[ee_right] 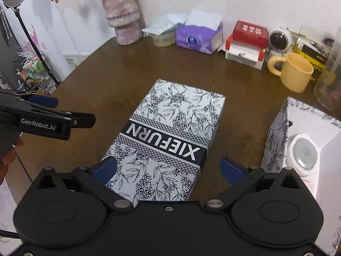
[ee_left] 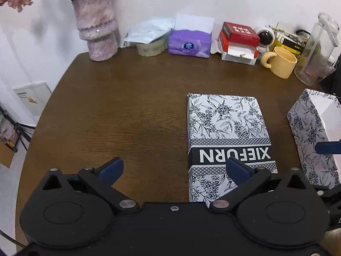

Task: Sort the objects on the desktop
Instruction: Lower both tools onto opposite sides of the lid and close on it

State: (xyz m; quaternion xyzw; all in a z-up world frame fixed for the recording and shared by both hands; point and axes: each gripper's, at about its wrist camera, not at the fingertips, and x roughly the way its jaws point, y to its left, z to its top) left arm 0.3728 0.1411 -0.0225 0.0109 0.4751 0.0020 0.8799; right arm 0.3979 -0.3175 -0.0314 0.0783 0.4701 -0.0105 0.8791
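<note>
A flat patterned box lid (ee_left: 228, 128) lettered XIEFURN lies on the brown table (ee_left: 127, 106). My left gripper (ee_left: 174, 169) hovers open at the lid's near left corner, and its right pad overlaps the lid. In the right wrist view my right gripper (ee_right: 168, 168) is open, its pads on either side of the near end of the lid (ee_right: 170, 128). The matching open box (ee_right: 275, 140) stands to the right with a white round device (ee_right: 304, 151) inside. The left gripper (ee_right: 64, 112) shows at the left.
Along the back wall stand a pink vase (ee_left: 98, 32) with flowers, a plastic tub (ee_left: 151, 47), a purple tissue box (ee_left: 189, 42), a red and white carton (ee_left: 238, 42), a small white camera (ee_left: 265, 36), a yellow mug (ee_left: 281, 63) and a clear jar (ee_left: 315, 53). The table's rounded edge runs down the left.
</note>
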